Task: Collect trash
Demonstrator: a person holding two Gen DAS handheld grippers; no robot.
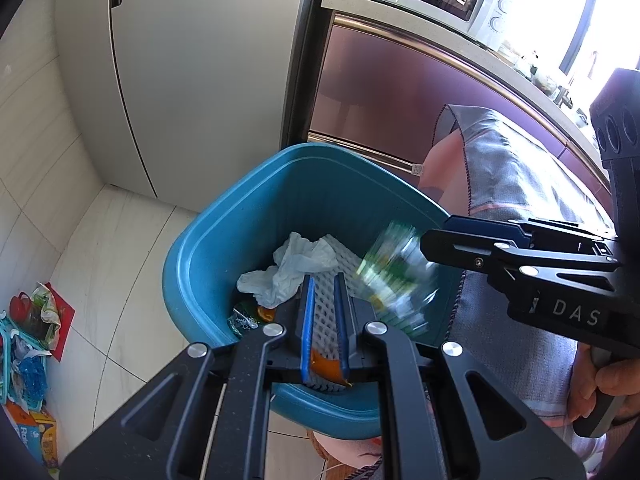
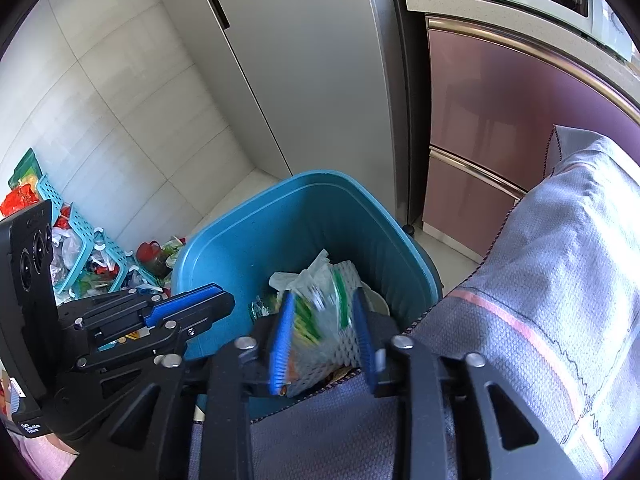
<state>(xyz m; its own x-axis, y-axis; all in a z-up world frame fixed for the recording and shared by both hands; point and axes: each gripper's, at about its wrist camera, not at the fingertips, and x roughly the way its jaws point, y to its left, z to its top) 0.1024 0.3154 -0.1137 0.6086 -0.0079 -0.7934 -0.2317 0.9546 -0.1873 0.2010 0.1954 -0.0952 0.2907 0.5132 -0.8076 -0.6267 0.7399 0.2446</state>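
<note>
Judging by its smear, the green-and-white wrapper or bottle (image 1: 394,276) is on its way down into the blue bin (image 1: 208,248): it shows just under the tip of the right tool (image 2: 322,296), whose pads stand apart and released, not pressing on it as far as I can tell. Beneath it in the bin lie a crumpled white bag (image 1: 288,268), a white foam net (image 1: 340,252) and some orange and green scraps, so a fair share of the collecting looks done. The left tool (image 1: 323,280) hovers over the near rim, clenched to a narrow slit, and appears to grasp nothing; the net seen through the slit seems to lie down in the bin. What is left, I would guess, sits on the floor (image 1: 120,240) to the left against the tiled wall: a teal basket (image 2: 80,240) with bags, red packets and a red-lidded jar (image 2: 150,254) around it, though whether all of that counts as trash cannot be told. A grey cloth with a pink stripe (image 2: 540,280) covers whatever stands right of the bin. The falling item is too blurred to name, the bottom of the bin is hidden under the tools, and the floor pile is cut off at the picture's edge.
</note>
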